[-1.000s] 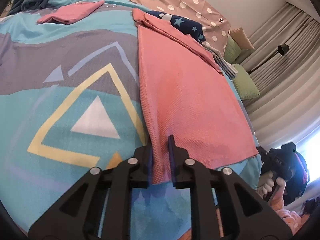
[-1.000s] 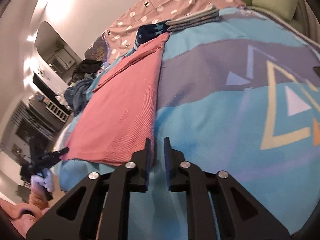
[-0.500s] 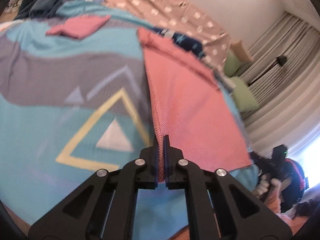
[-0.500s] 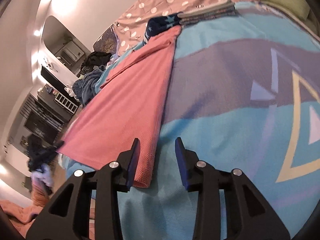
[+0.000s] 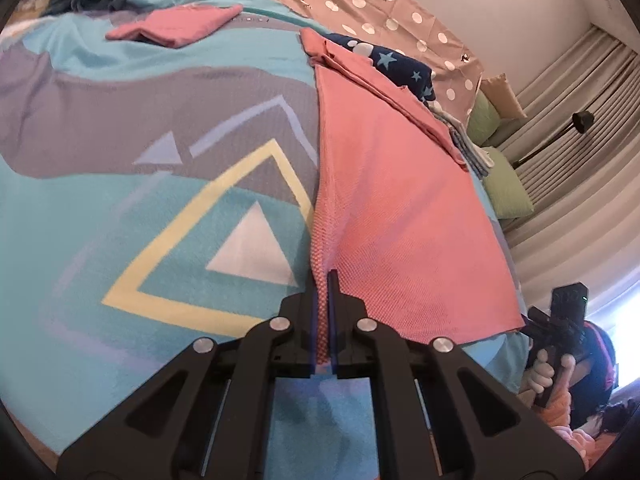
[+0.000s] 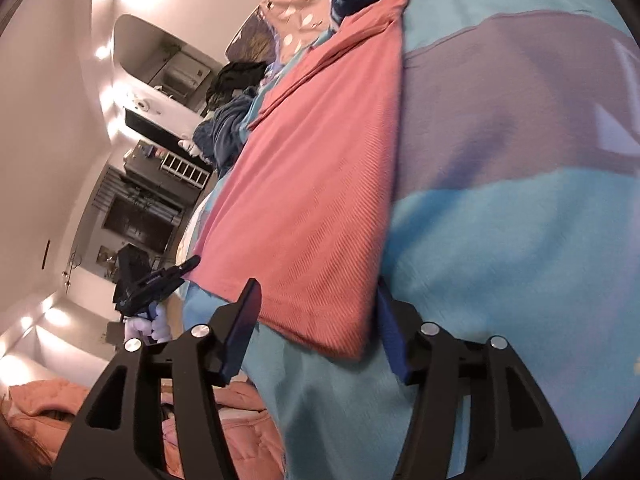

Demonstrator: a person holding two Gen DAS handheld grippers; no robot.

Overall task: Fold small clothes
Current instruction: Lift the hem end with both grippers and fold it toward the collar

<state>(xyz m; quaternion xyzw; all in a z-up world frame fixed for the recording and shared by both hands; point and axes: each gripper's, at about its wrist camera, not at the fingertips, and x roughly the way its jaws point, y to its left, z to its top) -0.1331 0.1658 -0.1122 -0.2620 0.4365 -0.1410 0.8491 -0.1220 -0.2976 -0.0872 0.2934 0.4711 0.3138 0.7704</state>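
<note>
The pink garment [image 5: 400, 208] is lying long and flat on the bed cover [image 5: 120, 220], running straight away from both grippers. The left gripper [image 5: 325, 280] is pinching one near corner, jaws nearly closed on the cloth. The right gripper [image 6: 316, 300] has just been opening (roughly halfway) and is straddling the other near corner without pressing it.

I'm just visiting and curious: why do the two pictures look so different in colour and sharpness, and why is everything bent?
Left wrist view: cool daylight, fairly sharp weave on the spread salmon-pink knit garment, curtains bowed by the fisheye lens. Right wrist view: warm lamp glare on the wall, the turquoise and grey patterned bedspread smeared by motion blur, black corners from the round lens.
</note>
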